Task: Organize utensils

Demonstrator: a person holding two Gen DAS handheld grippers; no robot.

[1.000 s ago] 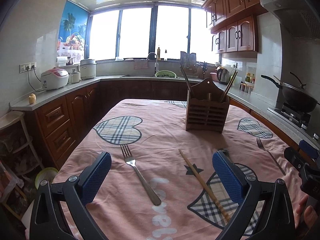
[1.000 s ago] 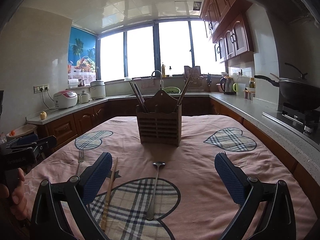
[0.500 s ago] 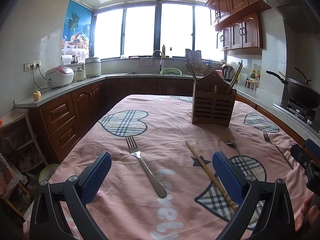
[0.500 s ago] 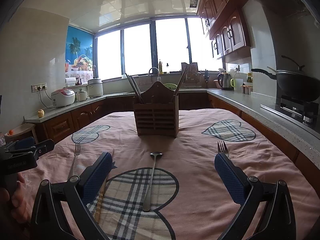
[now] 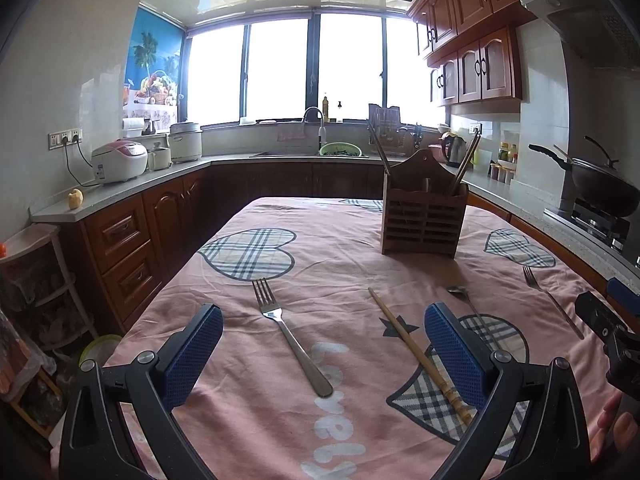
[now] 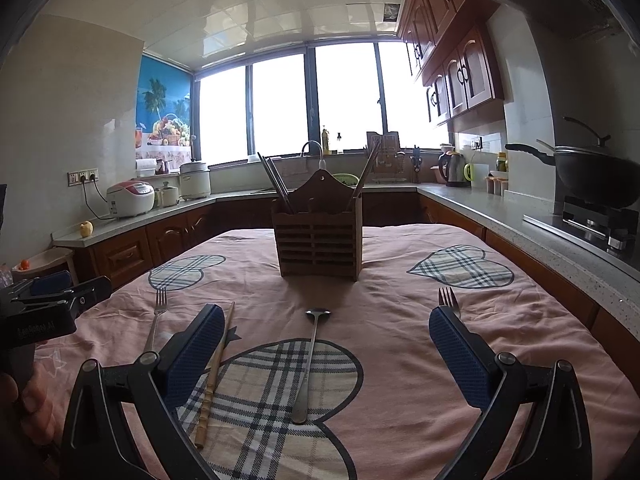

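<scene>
Fingers (image 6: 460, 356) wide apart, hiding right fork's (image 6: 449, 300) handle.

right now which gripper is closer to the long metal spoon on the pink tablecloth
Right. The long metal spoon lies centred between the right gripper and its open fingers. The left gripper sits further left, with the spoon beyond its right finger.
</scene>
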